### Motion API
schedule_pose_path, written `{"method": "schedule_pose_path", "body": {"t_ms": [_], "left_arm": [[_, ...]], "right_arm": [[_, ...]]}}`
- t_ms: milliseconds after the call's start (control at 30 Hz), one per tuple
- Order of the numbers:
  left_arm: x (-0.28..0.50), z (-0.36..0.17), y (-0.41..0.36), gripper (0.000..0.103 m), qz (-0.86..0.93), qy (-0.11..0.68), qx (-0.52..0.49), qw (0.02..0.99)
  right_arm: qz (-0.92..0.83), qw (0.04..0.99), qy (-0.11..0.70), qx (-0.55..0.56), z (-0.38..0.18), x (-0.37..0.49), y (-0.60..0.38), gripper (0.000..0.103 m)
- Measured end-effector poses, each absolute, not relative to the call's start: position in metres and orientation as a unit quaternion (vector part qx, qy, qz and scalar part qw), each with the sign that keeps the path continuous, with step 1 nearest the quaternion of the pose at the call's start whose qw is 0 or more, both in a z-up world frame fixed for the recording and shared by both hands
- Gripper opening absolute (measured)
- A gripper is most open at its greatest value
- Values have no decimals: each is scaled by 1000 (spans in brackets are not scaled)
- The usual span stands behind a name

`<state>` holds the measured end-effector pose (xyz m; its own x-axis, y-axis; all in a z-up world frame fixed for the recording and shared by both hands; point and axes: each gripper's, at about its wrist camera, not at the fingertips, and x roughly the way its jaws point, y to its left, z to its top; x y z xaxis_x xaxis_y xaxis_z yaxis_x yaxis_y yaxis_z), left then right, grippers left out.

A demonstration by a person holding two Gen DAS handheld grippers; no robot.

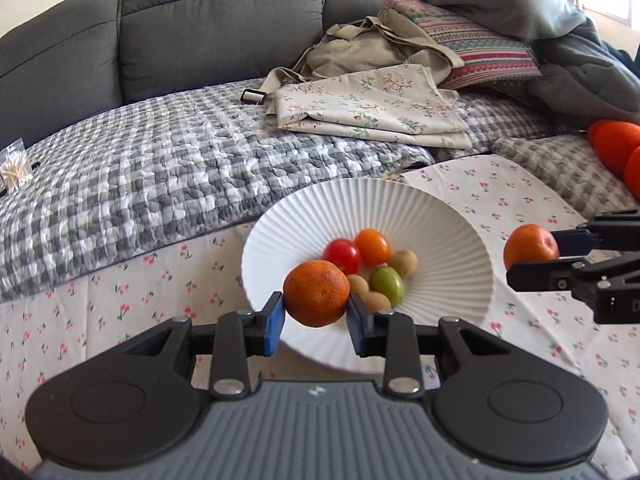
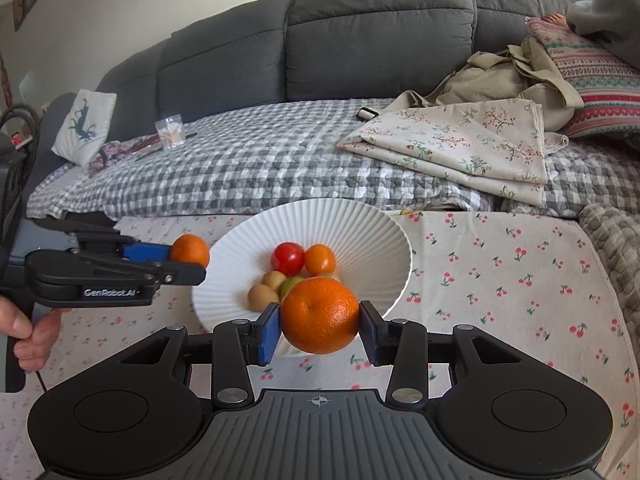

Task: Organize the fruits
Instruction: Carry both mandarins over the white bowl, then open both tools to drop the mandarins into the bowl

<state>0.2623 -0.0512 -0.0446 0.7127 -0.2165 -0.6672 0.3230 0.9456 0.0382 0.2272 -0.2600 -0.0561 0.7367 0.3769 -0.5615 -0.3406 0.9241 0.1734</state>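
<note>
A white ribbed bowl [image 1: 440, 216] [image 2: 360, 224] stands on the cherry-print cloth. It holds a red tomato [image 1: 342, 255] [image 2: 288, 258], an orange tomato [image 1: 373, 246] [image 2: 320, 259], a green fruit [image 1: 386, 284] and several small tan fruits [image 2: 262, 296]. My left gripper [image 1: 316, 316] [image 2: 188, 256] is shut on a mandarin [image 1: 317, 293] [image 2: 190, 249] above the bowl's near left rim. My right gripper [image 2: 320, 330] [image 1: 532, 258] is shut on a larger mandarin [image 2: 320, 314] [image 1: 530, 246], above the bowl's front edge in its own view.
The table with the cherry-print cloth [image 2: 500, 280] stands against a grey sofa with a checked quilt [image 1: 160, 168]. Folded floral fabric [image 1: 368, 108], a bag and pillows lie on it. Orange knitted balls [image 1: 616, 144] sit at the right. A hand [image 2: 28, 336] holds the left gripper's handle.
</note>
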Motion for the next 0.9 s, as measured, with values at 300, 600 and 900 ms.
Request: {"method": "schedule_pose_path", "body": {"t_ms": [300, 600, 900], "left_arm": [[292, -62, -63, 32, -133, 353, 94, 921], [300, -74, -65, 32, -144, 355, 93, 919], [305, -79, -62, 34, -145, 365, 69, 917]], "right_arm": [[182, 936, 302, 11, -63, 254, -246, 40], [187, 931, 315, -8, -80, 270, -227, 40], [183, 925, 332, -26, -96, 276, -216, 41]]}}
